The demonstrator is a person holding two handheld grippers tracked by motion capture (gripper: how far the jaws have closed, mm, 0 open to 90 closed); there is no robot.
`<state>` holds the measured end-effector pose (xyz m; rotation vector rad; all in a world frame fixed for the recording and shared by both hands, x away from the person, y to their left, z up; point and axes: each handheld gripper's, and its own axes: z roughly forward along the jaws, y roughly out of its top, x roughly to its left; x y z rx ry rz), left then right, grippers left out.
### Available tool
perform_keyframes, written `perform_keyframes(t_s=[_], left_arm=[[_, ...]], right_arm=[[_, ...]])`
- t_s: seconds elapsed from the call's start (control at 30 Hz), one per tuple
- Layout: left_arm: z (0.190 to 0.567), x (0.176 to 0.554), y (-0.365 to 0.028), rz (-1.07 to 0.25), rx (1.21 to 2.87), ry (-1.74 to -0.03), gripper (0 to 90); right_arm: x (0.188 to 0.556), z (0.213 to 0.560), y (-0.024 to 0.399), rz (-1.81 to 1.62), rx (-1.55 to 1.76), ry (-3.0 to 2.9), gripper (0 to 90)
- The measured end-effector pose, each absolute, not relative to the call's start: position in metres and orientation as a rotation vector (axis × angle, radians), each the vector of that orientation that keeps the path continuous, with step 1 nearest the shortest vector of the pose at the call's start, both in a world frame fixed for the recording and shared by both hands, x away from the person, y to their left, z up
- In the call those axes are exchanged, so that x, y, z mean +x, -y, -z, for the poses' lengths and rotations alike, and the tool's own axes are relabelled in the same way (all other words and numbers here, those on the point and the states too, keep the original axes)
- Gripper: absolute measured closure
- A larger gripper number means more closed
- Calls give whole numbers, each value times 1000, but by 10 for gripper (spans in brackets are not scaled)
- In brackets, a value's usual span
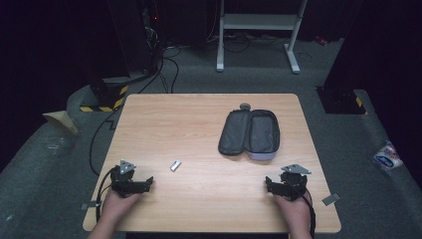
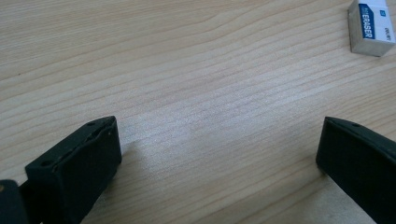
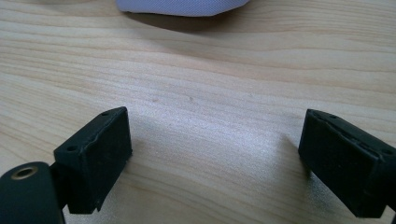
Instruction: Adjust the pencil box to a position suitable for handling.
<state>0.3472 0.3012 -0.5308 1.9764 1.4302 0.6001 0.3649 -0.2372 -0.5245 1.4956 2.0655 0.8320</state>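
Item one: your left gripper [image 1: 133, 180], resting near the front left corner of the wooden table [image 1: 199, 114], jaws spread wide with bare wood between them, grasping nothing. Item two: your right gripper [image 1: 284, 185], near the front right corner, likewise released and empty. Item three: a small white eraser [image 1: 175, 165] with a blue printed sleeve, lying flat just ahead and to the right of the left gripper, apart from its jaws; in the left gripper view it sits at the upper right [image 2: 371, 26]. That nearness makes it the likely first pick for your left hand. Item four: a grey pencil case [image 1: 249, 132], unzipped and laid open like a book in the right half of the table, ahead of the right gripper; its pale edge shows in the right gripper view [image 3: 180, 7]. Lying open, it appears ready to receive the eraser.
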Motion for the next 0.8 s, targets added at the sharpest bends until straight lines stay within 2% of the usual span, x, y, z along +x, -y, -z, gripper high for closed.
perform_keyframes(t_s=[0.8], left_arm=[[531,346,-300,-592,1976,-1425,2]], right_arm=[[358,522,239,-866,1462,-2049,165]])
